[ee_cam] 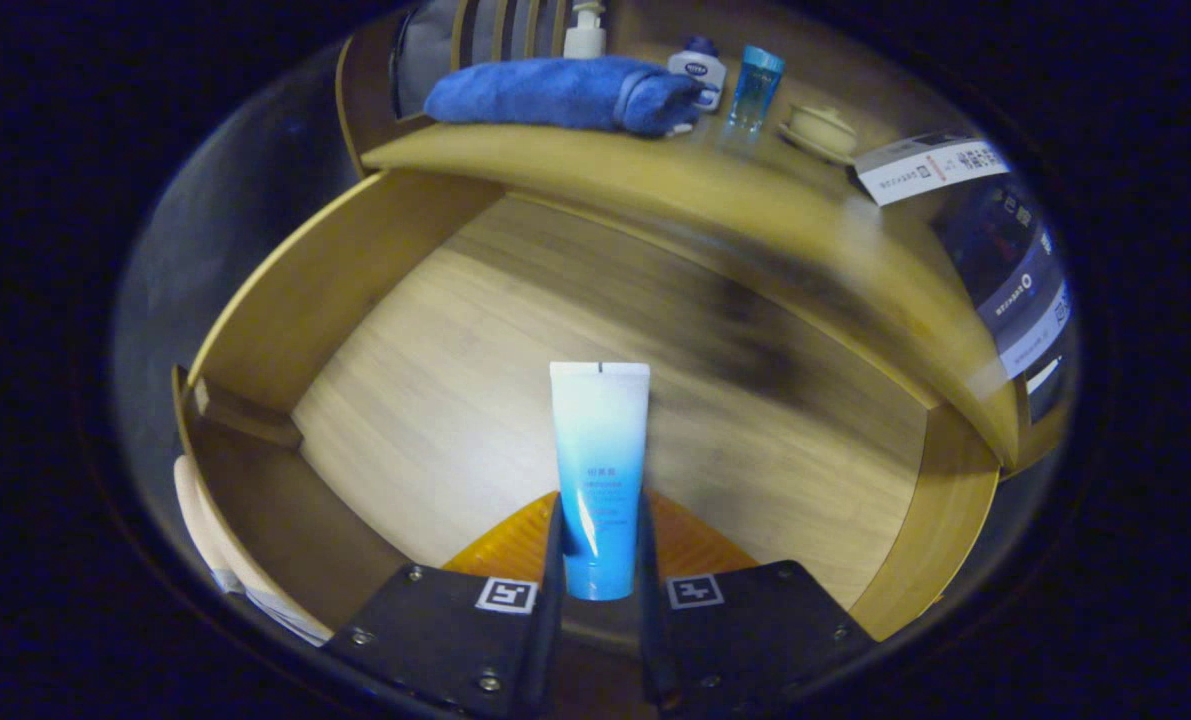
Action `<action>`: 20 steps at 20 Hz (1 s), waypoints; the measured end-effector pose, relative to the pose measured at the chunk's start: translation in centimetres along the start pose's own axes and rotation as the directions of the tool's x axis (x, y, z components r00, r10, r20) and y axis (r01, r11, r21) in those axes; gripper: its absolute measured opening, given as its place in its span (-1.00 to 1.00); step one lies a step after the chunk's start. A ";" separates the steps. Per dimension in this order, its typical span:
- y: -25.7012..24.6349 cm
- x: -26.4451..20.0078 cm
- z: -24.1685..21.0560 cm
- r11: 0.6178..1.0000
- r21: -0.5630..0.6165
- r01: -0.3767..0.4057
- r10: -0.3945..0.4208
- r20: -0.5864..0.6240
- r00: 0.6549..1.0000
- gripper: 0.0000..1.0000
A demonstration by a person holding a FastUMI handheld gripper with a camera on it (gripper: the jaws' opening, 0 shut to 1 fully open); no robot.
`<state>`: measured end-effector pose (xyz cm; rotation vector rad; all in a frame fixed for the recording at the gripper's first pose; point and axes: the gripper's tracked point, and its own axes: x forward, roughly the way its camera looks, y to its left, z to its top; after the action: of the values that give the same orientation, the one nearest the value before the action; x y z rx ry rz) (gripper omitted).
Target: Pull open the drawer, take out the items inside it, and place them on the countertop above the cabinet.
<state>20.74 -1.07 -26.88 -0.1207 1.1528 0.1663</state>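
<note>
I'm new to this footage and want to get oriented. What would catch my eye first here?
First the blue-and-white tube, standing up between the gripper fingers, which press on it from both sides above the open wooden drawer. Beyond it, on the countertop, lies a rolled blue towel, with a small white bottle, a clear blue bottle and a lidded cream-coloured dish beside it.

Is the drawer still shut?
No: the drawer is pulled open with its wooden bottom showing, and the gripper holds a blue-and-white tube between both fingers above it.
</note>
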 end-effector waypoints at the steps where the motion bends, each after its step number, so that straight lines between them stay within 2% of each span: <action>1: 0.3 -0.9 0.4 1.000 0.003 -0.017 0.017 0.015 1.000 -0.35; 4: 0.6 -3.5 2.0 0.999 0.009 -0.049 0.048 0.077 0.996 -0.35; 7: -0.3 -5.8 5.1 0.997 0.049 -0.054 0.045 0.163 0.986 -0.35; 14: -5.2 -6.9 12.1 0.972 0.234 0.007 -0.077 0.295 0.952 -0.35; 20: -8.3 -4.1 14.7 0.938 0.343 0.053 -0.160 0.291 0.943 -0.35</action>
<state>33.86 -6.82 -17.13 0.1379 0.8372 -0.1061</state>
